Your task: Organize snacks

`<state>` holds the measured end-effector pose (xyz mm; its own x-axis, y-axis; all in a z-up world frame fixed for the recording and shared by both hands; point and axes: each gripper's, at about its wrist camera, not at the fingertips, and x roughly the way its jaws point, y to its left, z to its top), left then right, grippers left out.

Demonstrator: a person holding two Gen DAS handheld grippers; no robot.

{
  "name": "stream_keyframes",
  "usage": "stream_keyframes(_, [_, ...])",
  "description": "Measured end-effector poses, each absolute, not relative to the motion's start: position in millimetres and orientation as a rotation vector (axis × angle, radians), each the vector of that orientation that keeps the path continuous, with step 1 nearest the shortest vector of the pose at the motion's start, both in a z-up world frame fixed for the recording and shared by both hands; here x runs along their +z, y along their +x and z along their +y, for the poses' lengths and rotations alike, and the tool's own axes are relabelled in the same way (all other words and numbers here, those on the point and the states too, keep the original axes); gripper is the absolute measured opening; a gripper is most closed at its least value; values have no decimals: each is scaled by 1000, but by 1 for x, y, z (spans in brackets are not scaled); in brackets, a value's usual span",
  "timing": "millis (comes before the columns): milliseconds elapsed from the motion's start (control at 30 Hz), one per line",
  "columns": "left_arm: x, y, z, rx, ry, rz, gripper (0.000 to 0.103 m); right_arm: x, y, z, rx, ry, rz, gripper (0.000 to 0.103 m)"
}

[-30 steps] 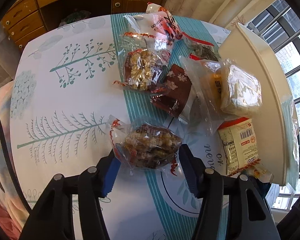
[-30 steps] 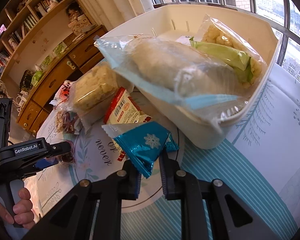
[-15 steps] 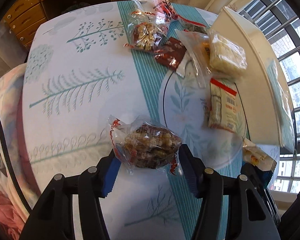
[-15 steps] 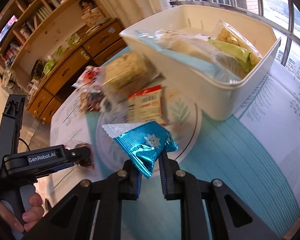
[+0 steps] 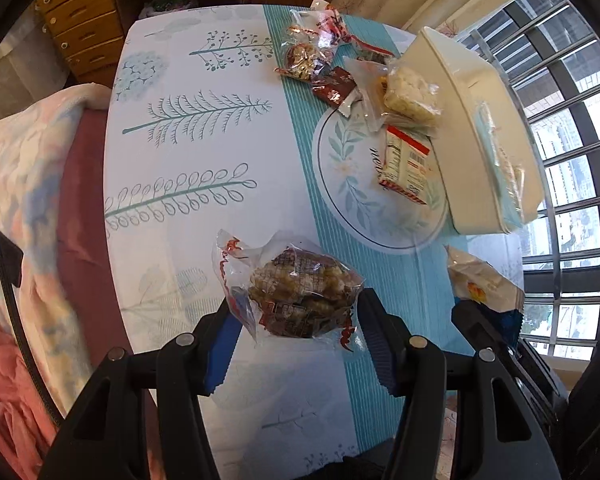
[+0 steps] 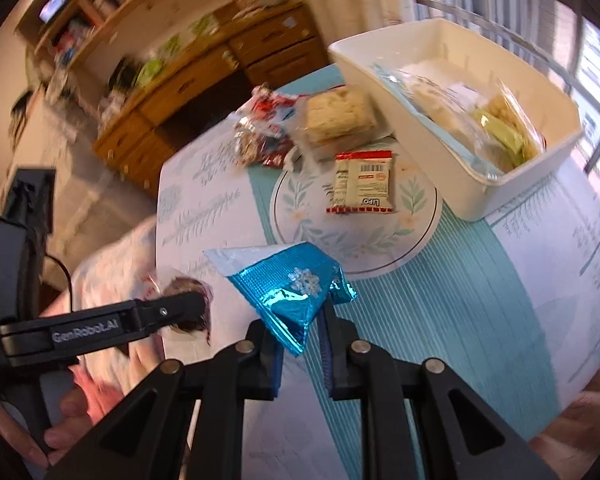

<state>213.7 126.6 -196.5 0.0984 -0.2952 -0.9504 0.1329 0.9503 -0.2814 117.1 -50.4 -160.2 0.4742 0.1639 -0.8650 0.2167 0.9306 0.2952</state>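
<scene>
My left gripper is shut on a clear bag of brown nut brittle, held in the air above the near part of the table. My right gripper is shut on a shiny blue snowflake packet, also lifted off the table. A white tub stands at the far right of the table with a clear bag and a green-wrapped snack inside. Loose snacks lie beside the white tub: a red-and-white packet, a pale cracker bag and several red-wrapped ones.
The table wears a white cloth with teal plant prints and a teal striped band. A pink flowered blanket lies off its left edge. Wooden drawers and shelves stand behind. Barred windows run along the right.
Both grippers have risen and pulled back from the snack pile with their packets; the table, tub and pile now look smaller and farther. The right wrist has rolled.
</scene>
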Motion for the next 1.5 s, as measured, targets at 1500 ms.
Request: stream_keyframes(1500, [-191,127,52,132,-668,1293,32,-129,225,-281,174,-13,1192,17])
